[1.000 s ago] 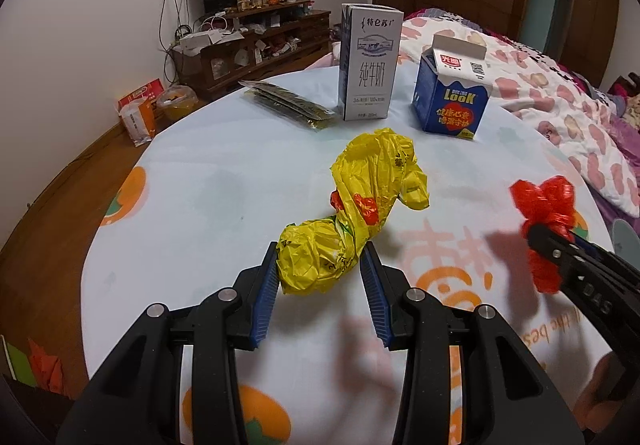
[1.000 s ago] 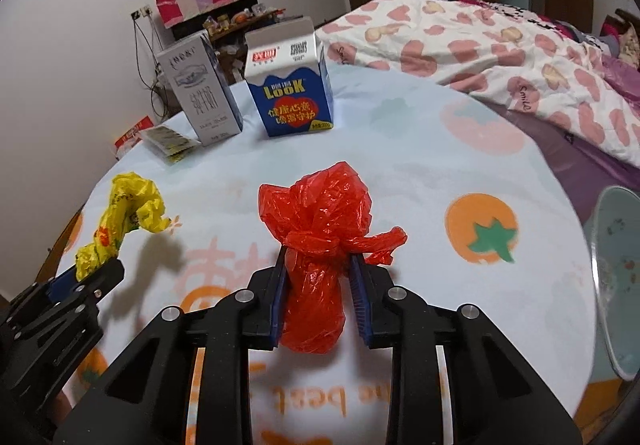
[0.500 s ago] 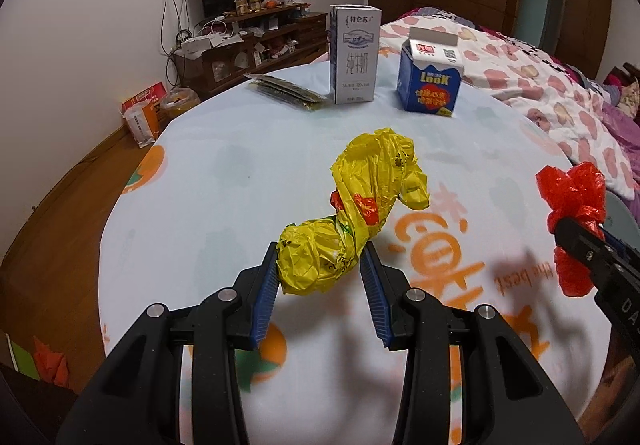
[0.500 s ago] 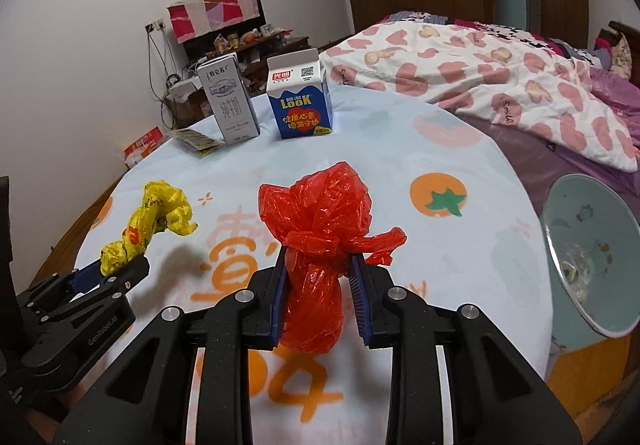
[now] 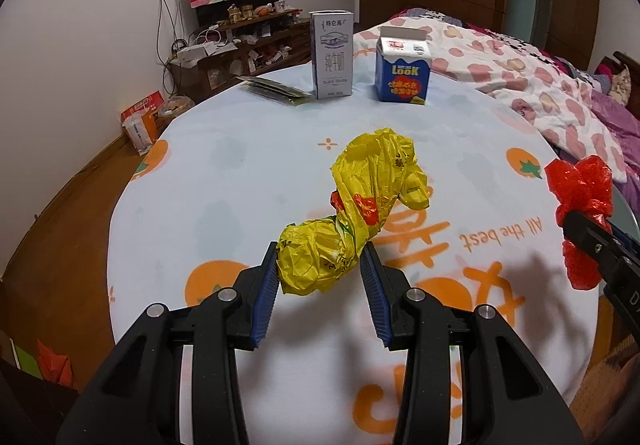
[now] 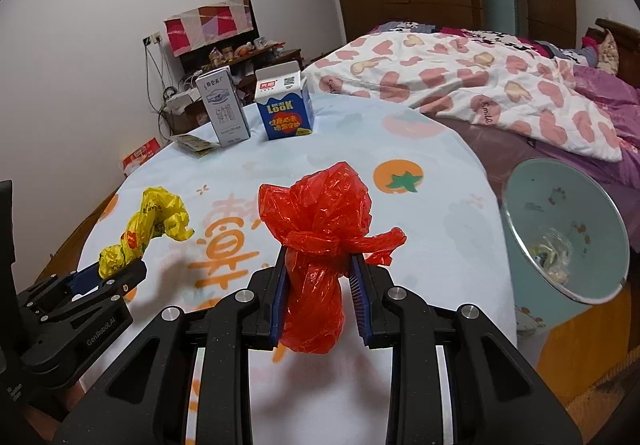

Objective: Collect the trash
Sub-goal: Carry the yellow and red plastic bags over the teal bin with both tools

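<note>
Nearest the cameras, two pieces of trash are already being carried clear of the bench. In the left wrist view, the left gripper [image 5: 320, 277] is being kept closed on the knotted lower end of a crumpled yellow plastic bag [image 5: 360, 213]; the blue fingers [image 5: 267, 297] are being pressed against its sides, and the rest of the bag is being held up and forward above the cloth. In the right wrist view, the right gripper [image 6: 318, 285] is being kept closed on a knotted red plastic bag [image 6: 320, 245], which is being pinched just below its knot, with the tail hanging under the fingers.

Just beyond, the round bench [image 6: 432, 173], covered with a pale cloth printed with orange fruit, is being left bare across its near and middle part. At its right edge, lower than the top, a pale green bin [image 6: 516, 201] is being shown with its mouth open toward the camera and some scraps already lying inside; it is judged to be the place where both bags are being taken.

At the far side of the bench, more trash is still waiting: a tall grey-white milk carton [image 5: 332, 55] and a blue carton [image 5: 402, 75] are standing upright side by side, and a flat foil packet [image 5: 276, 91] is lying just beside the tall carton.

So the task is judged to be partly done: two bags are being held but not yet dropped, and three items are remaining on the bench.
</note>
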`<state>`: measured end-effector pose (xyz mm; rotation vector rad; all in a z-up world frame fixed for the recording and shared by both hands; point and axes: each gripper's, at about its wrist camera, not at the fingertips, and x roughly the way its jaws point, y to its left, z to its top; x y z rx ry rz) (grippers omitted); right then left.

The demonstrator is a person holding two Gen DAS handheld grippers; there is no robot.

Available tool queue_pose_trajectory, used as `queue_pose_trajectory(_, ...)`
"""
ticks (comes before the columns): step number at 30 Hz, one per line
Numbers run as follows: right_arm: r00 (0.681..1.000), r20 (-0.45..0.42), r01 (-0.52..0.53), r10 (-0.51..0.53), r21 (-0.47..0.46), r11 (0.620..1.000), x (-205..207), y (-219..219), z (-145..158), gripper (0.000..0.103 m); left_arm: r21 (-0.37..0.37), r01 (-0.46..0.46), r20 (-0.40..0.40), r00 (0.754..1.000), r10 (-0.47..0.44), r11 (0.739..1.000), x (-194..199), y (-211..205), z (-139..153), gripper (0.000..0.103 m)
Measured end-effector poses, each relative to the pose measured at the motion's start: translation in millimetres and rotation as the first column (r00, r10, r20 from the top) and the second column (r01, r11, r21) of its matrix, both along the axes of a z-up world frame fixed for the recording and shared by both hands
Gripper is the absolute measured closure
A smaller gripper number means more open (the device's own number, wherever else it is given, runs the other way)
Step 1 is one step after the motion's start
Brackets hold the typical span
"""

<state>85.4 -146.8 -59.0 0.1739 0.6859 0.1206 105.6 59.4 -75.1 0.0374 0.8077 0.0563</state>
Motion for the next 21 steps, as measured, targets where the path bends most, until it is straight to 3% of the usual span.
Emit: queue_pose_trajectory(21,0.997,0.029,0.076,-0.076,0.017,0.997,-41.9,-48.3,-0.7,0.074,0.025,0.066,0.027,0.997,-0.067,0.998,-27.9,-44.0,10.6,0.062)
